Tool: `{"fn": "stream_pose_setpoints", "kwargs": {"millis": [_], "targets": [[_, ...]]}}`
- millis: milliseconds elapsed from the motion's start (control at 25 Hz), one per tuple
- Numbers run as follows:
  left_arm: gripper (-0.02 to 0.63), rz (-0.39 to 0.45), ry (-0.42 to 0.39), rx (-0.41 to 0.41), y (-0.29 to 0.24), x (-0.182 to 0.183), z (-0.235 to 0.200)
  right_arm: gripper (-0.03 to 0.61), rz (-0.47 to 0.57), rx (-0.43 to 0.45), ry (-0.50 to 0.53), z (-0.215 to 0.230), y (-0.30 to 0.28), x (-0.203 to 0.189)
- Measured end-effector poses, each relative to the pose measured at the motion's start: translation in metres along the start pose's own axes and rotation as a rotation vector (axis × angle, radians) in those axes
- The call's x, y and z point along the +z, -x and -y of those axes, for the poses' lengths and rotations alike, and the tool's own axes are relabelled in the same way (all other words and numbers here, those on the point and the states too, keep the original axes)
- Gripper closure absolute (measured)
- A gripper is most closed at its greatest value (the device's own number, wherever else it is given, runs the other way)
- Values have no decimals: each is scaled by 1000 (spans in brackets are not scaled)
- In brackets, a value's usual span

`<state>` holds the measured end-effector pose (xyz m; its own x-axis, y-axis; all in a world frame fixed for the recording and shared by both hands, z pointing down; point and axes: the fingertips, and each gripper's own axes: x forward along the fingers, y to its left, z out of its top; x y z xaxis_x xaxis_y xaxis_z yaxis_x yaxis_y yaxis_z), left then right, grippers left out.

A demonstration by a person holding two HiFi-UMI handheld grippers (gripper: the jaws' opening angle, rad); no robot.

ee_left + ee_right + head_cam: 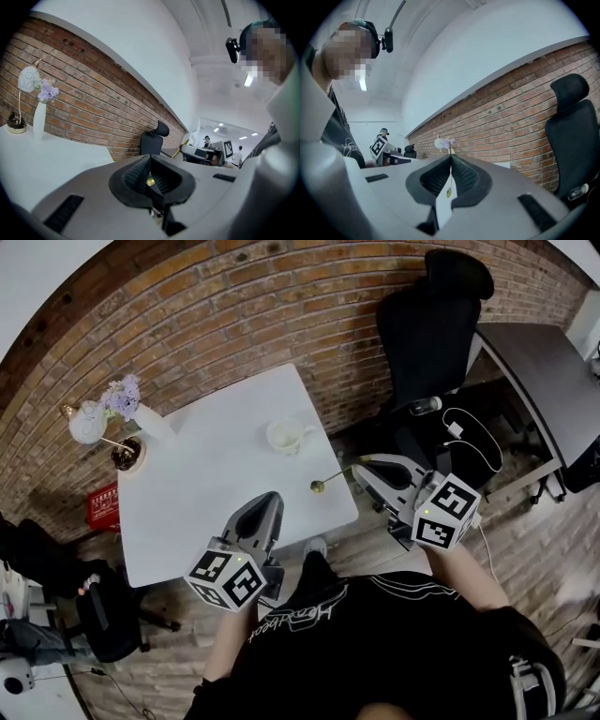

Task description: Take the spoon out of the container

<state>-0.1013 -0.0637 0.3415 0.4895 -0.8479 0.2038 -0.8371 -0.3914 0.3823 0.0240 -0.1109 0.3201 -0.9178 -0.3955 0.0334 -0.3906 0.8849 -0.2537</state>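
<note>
- Already out of the cup (pixel 286 436) and over the counter's (pixel 206 484) near right edge: spoon (pixel 320 486), thin handle pinched in the right gripper's (pixel 362 466) closed jaws.
- Could swivel or slip from so slim a pinch and fall to the floor.
- Left gripper (pixel 272 499) nearby, jaws together, empty.

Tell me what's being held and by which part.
The spoon, pinched at its handle end in the shut jaws of the right gripper.

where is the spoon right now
Head view, right of centre: the spoon is clamped in the right tongs above the white table's near-right corner, nearer than the cup.
</note>
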Motion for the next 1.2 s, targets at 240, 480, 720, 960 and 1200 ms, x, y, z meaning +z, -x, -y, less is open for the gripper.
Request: {"fn": "stream_pose_setpoints", "kwargs": {"millis": [240,480,720,960,1200], "targets": [[607,17,-27,-4,7,1,27,578,-5,22,16,-17,26,1],[607,14,-39,-12,13,-5,42,578,4,16,11,-23,38,-2],[607,11,-43,-21,14,-7,46,578,1,10,-2,-24,40,-5],[607,4,-42,-31,11,-6,42,578,-1,3,-4,-23,36,-5],[607,-2,-33,-33,4,-4,33,578,0,-9,-15,-14,31,-6]]}}
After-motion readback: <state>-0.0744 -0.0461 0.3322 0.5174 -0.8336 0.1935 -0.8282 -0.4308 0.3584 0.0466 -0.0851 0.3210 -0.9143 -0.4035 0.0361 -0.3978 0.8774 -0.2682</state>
